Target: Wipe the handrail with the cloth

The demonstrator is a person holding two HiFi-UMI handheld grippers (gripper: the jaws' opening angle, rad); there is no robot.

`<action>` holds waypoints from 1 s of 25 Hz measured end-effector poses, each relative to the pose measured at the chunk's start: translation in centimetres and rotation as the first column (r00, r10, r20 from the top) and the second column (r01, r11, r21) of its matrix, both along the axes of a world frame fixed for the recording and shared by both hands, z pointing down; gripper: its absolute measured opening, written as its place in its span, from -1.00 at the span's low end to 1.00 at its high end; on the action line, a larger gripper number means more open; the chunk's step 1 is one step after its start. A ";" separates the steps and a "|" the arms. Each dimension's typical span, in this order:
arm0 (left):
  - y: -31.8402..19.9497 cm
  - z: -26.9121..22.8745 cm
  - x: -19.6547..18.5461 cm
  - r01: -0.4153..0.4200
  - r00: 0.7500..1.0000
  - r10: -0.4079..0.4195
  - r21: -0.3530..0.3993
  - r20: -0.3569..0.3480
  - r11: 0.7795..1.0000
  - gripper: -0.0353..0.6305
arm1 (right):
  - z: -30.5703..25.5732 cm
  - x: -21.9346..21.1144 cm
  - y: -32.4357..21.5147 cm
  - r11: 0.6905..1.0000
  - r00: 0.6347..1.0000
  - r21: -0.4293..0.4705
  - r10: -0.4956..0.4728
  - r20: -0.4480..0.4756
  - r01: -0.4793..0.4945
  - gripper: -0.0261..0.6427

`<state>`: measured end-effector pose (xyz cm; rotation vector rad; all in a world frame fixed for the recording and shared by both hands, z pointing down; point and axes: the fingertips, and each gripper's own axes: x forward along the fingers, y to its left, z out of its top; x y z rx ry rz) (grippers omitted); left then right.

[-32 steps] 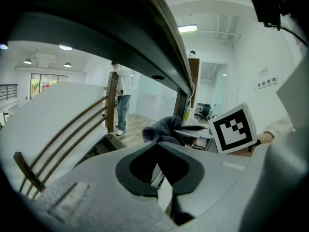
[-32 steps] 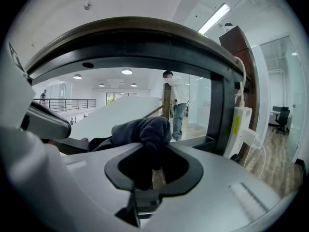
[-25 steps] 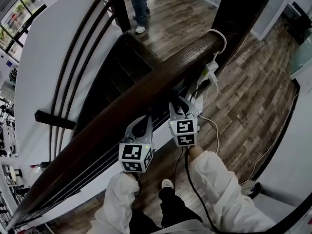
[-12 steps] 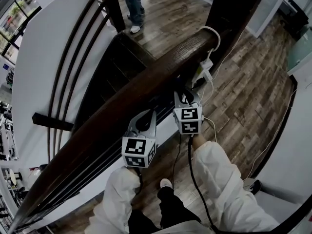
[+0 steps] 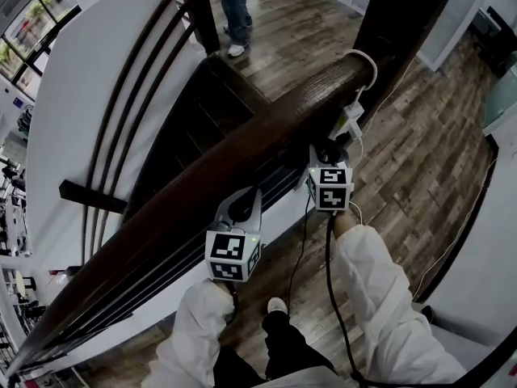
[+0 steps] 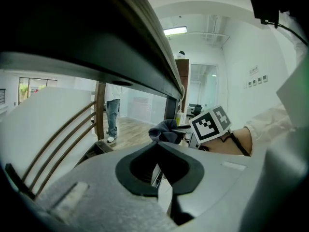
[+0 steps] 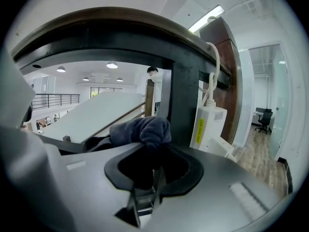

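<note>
The dark brown wooden handrail point(image 5: 234, 164) runs from lower left to upper right, ending at a dark post point(image 5: 400, 23). My right gripper point(image 5: 318, 157) sits by the rail's underside near its upper end, shut on a dark blue-grey cloth point(image 7: 142, 129), which bunches above its jaws just under the rail point(image 7: 120, 28). My left gripper point(image 5: 242, 199) is lower along the rail, on its near side, shut with nothing in it. In the left gripper view, the left gripper point(image 6: 157, 145) has the cloth point(image 6: 163, 129) ahead of it beside the right gripper's marker cube point(image 6: 210, 123).
A white power box point(image 5: 350, 121) with a white cable point(image 5: 365, 67) hangs at the rail's upper end, close to the cloth. Thin metal bars point(image 5: 161, 273) run below the rail. A white stair panel point(image 5: 81, 111) lies beyond it. A person point(image 5: 234, 10) stands on the wood floor beyond.
My right gripper has slid with the cloth up along the rail toward the post and the power box. The left gripper has hardly moved.
</note>
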<state>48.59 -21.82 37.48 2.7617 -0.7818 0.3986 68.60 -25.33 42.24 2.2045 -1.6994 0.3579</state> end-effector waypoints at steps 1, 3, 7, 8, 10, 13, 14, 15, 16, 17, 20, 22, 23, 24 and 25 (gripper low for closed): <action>-0.1 -0.2 -0.4 0.007 1.000 -0.007 0.001 -0.002 1.000 -0.89 | 0.0 0.0 0.0 1.000 1.000 -0.003 0.007 0.005 -0.007 -0.68; -0.2 -0.6 -1.2 0.022 1.000 -0.022 0.004 -0.009 1.000 -0.89 | -0.2 -0.2 0.1 1.000 1.000 -0.006 0.015 0.008 -0.015 -0.69; -0.2 -0.9 -3.0 0.045 0.999 -0.045 0.008 -0.013 0.999 -0.89 | -1.3 -0.9 0.5 1.000 1.000 0.008 0.018 -0.005 -0.018 -0.69; 0.0 -0.9 -3.5 0.048 0.999 -0.048 0.007 -0.011 0.999 -0.89 | -1.7 -1.3 0.9 1.000 1.000 0.009 0.017 -0.007 -0.017 -0.70; 0.4 -1.0 -4.9 0.057 0.998 -0.057 0.004 -0.010 0.998 -0.89 | -2.5 -2.5 1.5 1.000 1.000 0.014 0.008 -0.017 -0.007 -0.70; 0.9 -1.5 -7.4 0.082 0.997 -0.082 0.002 -0.016 0.997 -0.89 | -4.0 -4.7 1.8 0.999 0.999 0.037 -0.019 -0.042 0.021 -0.70; 1.2 -1.8 -8.3 0.091 0.996 -0.091 0.002 -0.020 0.996 -0.89 | -4.5 -5.6 1.9 0.999 0.998 0.041 -0.029 -0.048 0.031 -0.70; 1.4 -2.0 -9.2 0.099 0.995 -0.099 0.002 -0.023 0.995 -0.89 | -5.0 -6.5 2.1 0.998 0.998 0.039 -0.036 -0.051 0.038 -0.70; 1.7 -2.3 -10.1 0.106 0.994 -0.106 0.002 -0.024 0.994 -0.89 | -5.3 -7.5 2.3 0.998 0.998 0.035 -0.042 -0.050 0.044 -0.70; 2.1 -2.5 -11.1 0.111 0.994 -0.111 0.002 -0.025 0.994 -0.89 | -5.8 -8.6 2.7 0.998 0.998 0.032 -0.048 -0.049 0.050 -0.70; 3.5 -3.4 -14.6 0.127 0.992 -0.127 0.004 -0.024 0.992 -0.89 | -7.0 -12.3 4.0 0.997 0.996 0.031 -0.067 -0.059 0.069 -0.70; 4.3 -4.2 -17.3 0.147 0.989 -0.147 0.005 -0.027 0.989 -0.89 | -7.7 -15.5 4.9 0.995 0.994 0.028 -0.091 -0.056 0.093 -0.70; 4.7 -4.6 -18.8 0.159 0.987 -0.159 0.006 -0.029 0.987 -0.89 | -8.1 -17.4 5.3 0.994 0.993 0.024 -0.108 -0.052 0.110 -0.70; 5.0 -5.0 -20.4 0.171 0.985 -0.171 0.006 -0.031 0.985 -0.89 | -8.5 -19.3 5.7 0.992 0.991 0.022 -0.126 -0.048 0.127 -0.70; 5.3 -5.4 -21.9 0.183 0.983 -0.183 0.008 -0.033 0.983 -0.89 | -9.0 -21.3 6.1 0.990 0.989 0.022 -0.141 -0.046 0.142 -0.70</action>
